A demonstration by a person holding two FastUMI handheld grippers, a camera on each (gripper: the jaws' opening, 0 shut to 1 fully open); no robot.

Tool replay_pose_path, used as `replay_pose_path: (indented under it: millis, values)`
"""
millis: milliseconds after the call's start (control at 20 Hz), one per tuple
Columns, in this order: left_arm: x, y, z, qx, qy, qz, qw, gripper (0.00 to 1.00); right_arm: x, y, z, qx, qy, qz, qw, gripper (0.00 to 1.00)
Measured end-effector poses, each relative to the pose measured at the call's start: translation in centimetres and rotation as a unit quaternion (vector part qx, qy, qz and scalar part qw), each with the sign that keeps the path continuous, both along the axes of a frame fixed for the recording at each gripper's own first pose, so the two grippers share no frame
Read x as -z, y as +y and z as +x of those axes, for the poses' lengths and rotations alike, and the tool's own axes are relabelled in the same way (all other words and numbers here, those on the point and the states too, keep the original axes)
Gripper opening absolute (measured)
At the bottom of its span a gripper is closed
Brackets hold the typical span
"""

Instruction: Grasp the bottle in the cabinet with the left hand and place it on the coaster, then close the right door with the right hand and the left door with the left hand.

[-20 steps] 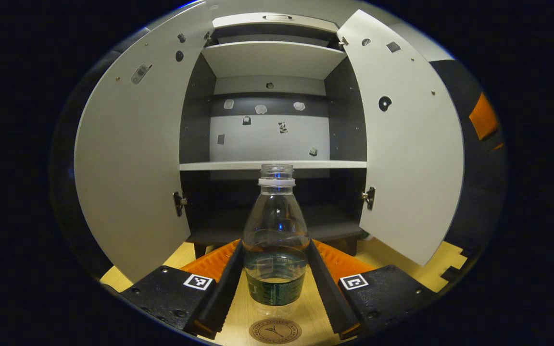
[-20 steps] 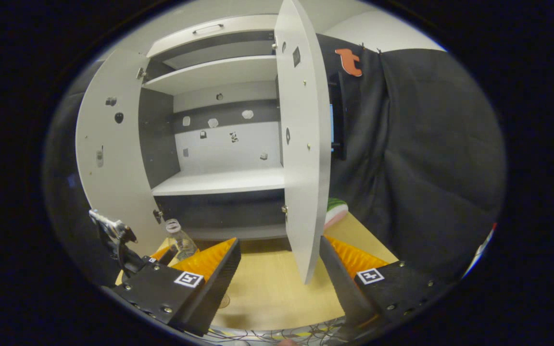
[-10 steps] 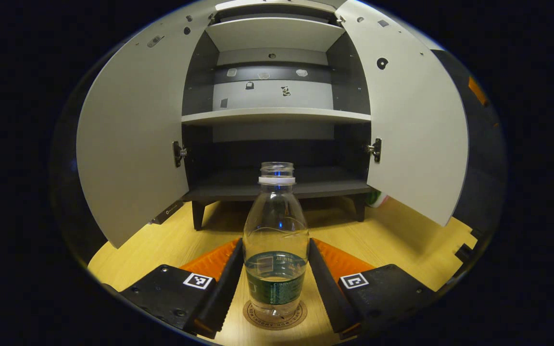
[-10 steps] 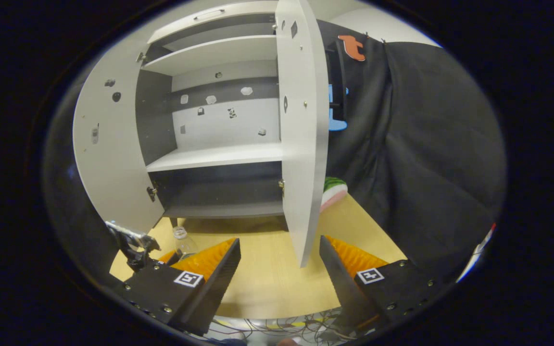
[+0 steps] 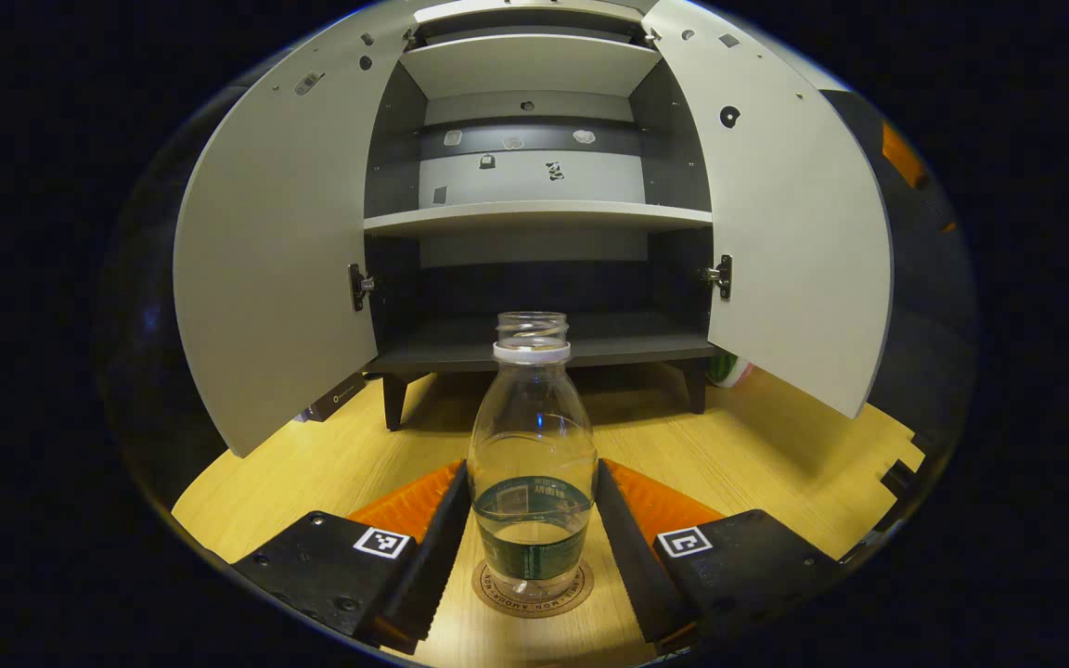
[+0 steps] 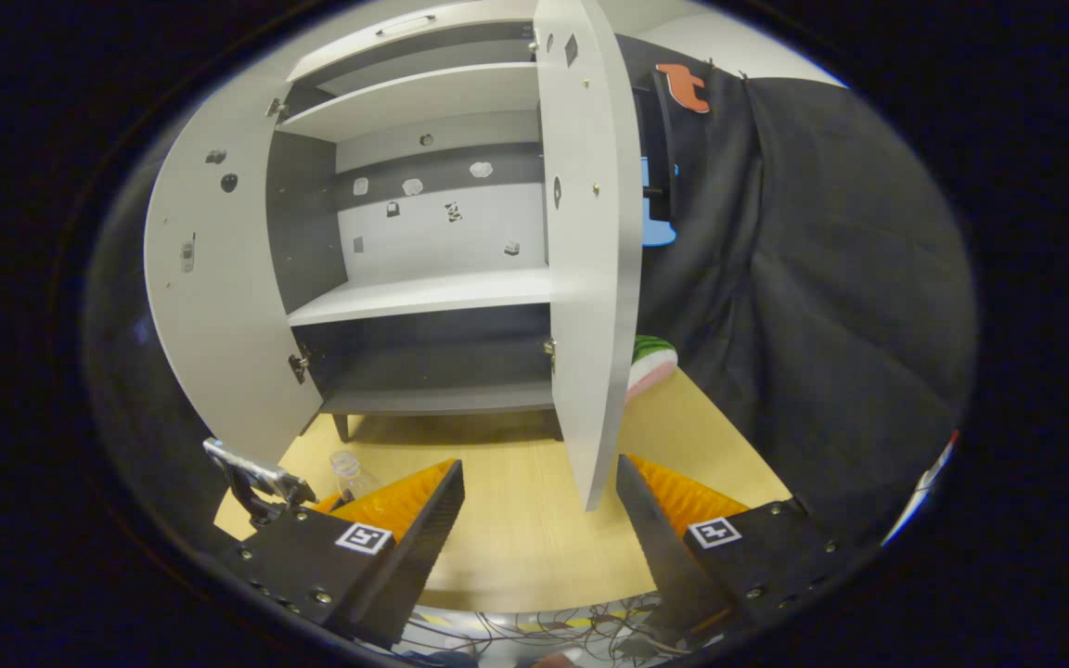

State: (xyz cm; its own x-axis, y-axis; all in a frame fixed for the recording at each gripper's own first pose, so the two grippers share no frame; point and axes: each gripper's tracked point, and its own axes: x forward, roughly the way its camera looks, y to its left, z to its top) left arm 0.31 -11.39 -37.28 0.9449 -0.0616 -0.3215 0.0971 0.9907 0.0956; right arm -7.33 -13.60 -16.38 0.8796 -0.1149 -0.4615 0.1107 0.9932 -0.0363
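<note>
- Left gripper view: your left gripper [image 5: 533,520] has its two fingers pinching the bottle [image 5: 532,455], one pad against each side of the lower body at the level of the green label.
- That bottle stands upright, capless, with a little clear liquid in the bottom, and its base sits on the round coaster [image 5: 533,586].
- You can see the coaster lying flat on the wooden table [image 5: 312,464], in front of the cabinet [image 5: 534,213] and well apart from it.
- Both cabinet doors stand wide open in front of you: the left door [image 5: 275,260] swings out on one side, the right door [image 5: 794,223] on the other, each hanging on its hinge.
- Inside, you see a light shelf [image 5: 534,217] across the middle and a dark bottom shelf [image 5: 544,348] behind the bottle's neck.
- A small dark box [image 5: 335,399] lies on the table under the left door's lower edge.
- Right gripper view: your right gripper [image 6: 539,506] has its fingers spread wide apart with only table between them; it touches nothing.
- From here the right door [image 6: 590,269] shows nearly edge-on, its lower corner just above and between your fingertips, apart from both.
- The left door [image 6: 219,297] hangs open on the far side of the cabinet [image 6: 423,213].
- Low at the side, past your own finger, you can make out the bottle [image 6: 349,468] and part of the left gripper [image 6: 261,482] around it.
- A green, pink and white thing [image 6: 653,364] peeks out behind the right door, against the black cloth [image 6: 804,306].
- Loose wires [image 6: 534,631] lie at the near edge of the table [image 6: 516,547].
</note>
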Motion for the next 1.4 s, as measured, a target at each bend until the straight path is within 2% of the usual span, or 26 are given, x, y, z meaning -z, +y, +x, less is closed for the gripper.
replay_pose_path:
  millis: [50, 200, 350, 450, 650, 900, 950, 1050, 1150, 1200, 1400]
  values:
    - [-0.1, 0.1, -0.4, -0.003, 0.002, -0.002, 1.000, 0.82, 0.1, -0.1, -0.1, 0.001, 0.000, 0.000, 1.000, 1.00]
    - [0.1, 0.1, -1.5, -0.009, 0.010, -0.007, 1.000, 0.82, 0.3, 0.0, -0.4, 0.000, 0.002, 0.010, 1.000, 0.97]
    - [0.0, 0.2, -2.0, -0.008, 0.011, -0.004, 1.000, 0.83, 0.4, 0.1, -0.8, -0.002, 0.002, 0.013, 1.000, 1.00]
    - [-0.1, 0.1, -2.6, -0.008, 0.012, -0.002, 1.000, 0.82, 0.4, 0.1, -0.9, -0.004, 0.001, 0.012, 1.000, 0.96]
    - [-0.2, 0.4, -3.0, -0.011, 0.018, 0.000, 1.000, 0.84, 0.2, 0.0, -1.2, -0.007, 0.001, 0.016, 1.000, 1.00]
    - [-1.3, 0.7, -2.8, -0.011, 0.006, 0.011, 1.000, 0.85, -0.6, -0.5, -1.3, -0.008, -0.008, 0.017, 1.000, 1.00]
    - [-1.4, 0.7, -2.7, -0.011, 0.005, 0.014, 1.000, 0.86, -0.6, -0.6, -1.3, -0.009, -0.008, 0.020, 1.000, 0.97]
    - [-1.6, 0.8, -2.6, -0.013, 0.003, 0.017, 1.000, 0.86, -0.8, -0.6, -1.2, -0.009, -0.011, 0.023, 1.000, 1.00]
    - [-2.1, 0.8, -2.7, -0.014, 0.000, 0.017, 1.000, 0.86, -1.1, -0.7, -1.1, -0.013, -0.015, 0.024, 1.000, 0.97]
    - [-2.5, 0.6, -2.7, -0.013, -0.004, 0.014, 1.000, 0.87, -1.2, -0.9, -1.1, -0.012, -0.016, 0.023, 1.000, 1.00]
    - [-4.1, -0.2, -2.9, 0.000, -0.018, 0.019, 1.000, 0.90, -1.9, -1.4, -0.9, -0.012, -0.023, 0.029, 0.999, 1.00]
